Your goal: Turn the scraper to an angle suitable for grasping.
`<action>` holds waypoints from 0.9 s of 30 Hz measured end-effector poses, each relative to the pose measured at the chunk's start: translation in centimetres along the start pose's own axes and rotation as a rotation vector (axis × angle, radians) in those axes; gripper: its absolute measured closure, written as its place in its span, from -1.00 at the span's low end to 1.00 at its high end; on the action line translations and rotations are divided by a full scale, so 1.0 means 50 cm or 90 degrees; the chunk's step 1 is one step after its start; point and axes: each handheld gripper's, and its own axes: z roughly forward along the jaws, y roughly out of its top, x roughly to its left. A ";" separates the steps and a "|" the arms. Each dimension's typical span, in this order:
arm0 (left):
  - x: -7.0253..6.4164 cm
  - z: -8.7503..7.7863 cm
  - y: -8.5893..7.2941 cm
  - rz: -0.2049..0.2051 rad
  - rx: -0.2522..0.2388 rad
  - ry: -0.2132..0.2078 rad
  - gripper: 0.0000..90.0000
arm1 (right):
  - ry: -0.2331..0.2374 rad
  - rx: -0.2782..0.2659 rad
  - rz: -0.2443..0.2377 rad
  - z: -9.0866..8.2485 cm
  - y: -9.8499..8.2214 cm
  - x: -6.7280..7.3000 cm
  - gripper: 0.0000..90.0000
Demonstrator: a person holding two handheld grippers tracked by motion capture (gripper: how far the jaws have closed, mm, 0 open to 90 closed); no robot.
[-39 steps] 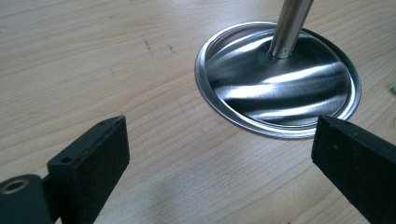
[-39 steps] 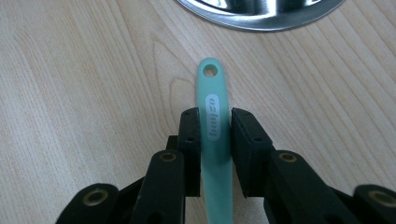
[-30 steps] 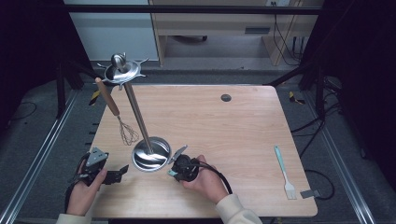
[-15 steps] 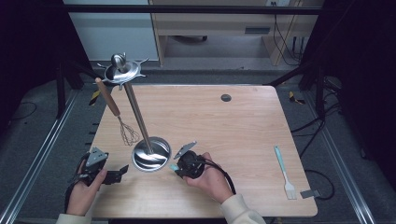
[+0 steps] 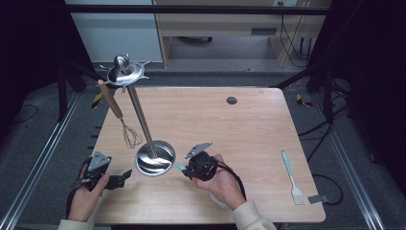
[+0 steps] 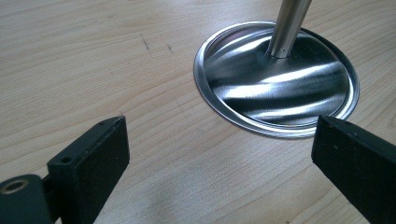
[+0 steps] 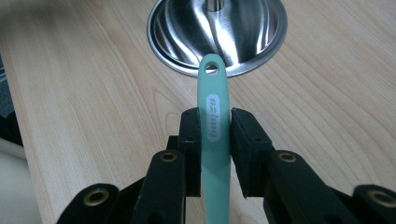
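A steel utensil stand rises from a round base (image 5: 154, 158) to a hooked top (image 5: 123, 72); a wooden-handled whisk (image 5: 130, 135) hangs from it. My right gripper (image 5: 185, 167) is just right of the base, shut on the handle of a mint-green utensil (image 7: 213, 86). The handle's holed end points at the base (image 7: 217, 32). Its working end is hidden under the hand. My left gripper (image 5: 125, 174) rests low at the table's front left, open, nothing between its jaws, facing the base (image 6: 280, 88).
A pale blue fork-like utensil (image 5: 292, 177) lies near the table's right edge, with a small grey piece (image 5: 318, 198) beside it. A dark round grommet (image 5: 231, 100) sits at the far middle. Black frame rails flank the wooden table (image 5: 249, 129).
My right hand has lifted a little with the green utensil and shifted slightly right. The left hand has stayed put.
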 end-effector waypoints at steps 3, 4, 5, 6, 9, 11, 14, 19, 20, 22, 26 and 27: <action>0.000 0.000 0.000 0.001 0.000 0.000 -0.91 | 0.002 -0.006 0.007 -0.006 0.001 -0.001 0.67; 0.000 0.000 0.000 0.000 -0.001 0.000 -0.91 | 0.004 -0.009 0.004 -0.008 0.001 -0.003 0.67; 0.000 0.000 0.000 0.001 0.000 0.000 -0.91 | 0.005 -0.007 0.010 -0.010 0.002 -0.002 0.67; 0.000 0.000 0.000 0.000 0.000 -0.001 -0.91 | 0.006 -0.010 0.012 -0.012 0.002 -0.002 0.67; 0.000 0.000 0.000 0.001 0.000 -0.001 -0.91 | 0.011 -0.017 0.013 -0.018 0.004 -0.003 0.67; 0.000 0.000 0.000 0.001 0.000 -0.001 -0.91 | 0.011 -0.019 0.014 -0.023 0.007 -0.002 0.67; 0.000 0.000 0.000 0.001 0.000 -0.002 -0.91 | 0.011 -0.026 0.012 -0.029 0.010 -0.003 0.67; 0.000 0.000 0.000 0.001 0.000 -0.002 -0.91 | 0.011 -0.039 0.012 -0.039 0.014 -0.005 0.67; 0.000 0.000 0.000 0.002 0.001 -0.002 -0.91 | 0.012 -0.041 0.013 -0.040 0.015 -0.004 0.67; 0.000 0.000 0.000 0.007 0.002 -0.002 -0.91 | 0.011 -0.042 0.014 -0.043 0.016 -0.003 0.67; -0.002 0.001 0.000 0.004 0.002 -0.004 -0.91 | 0.013 -0.017 -0.003 -0.031 0.015 0.006 0.67; -0.001 0.000 0.001 0.006 0.001 -0.004 -0.91 | 0.015 -0.011 -0.005 -0.025 0.015 0.008 0.67</action>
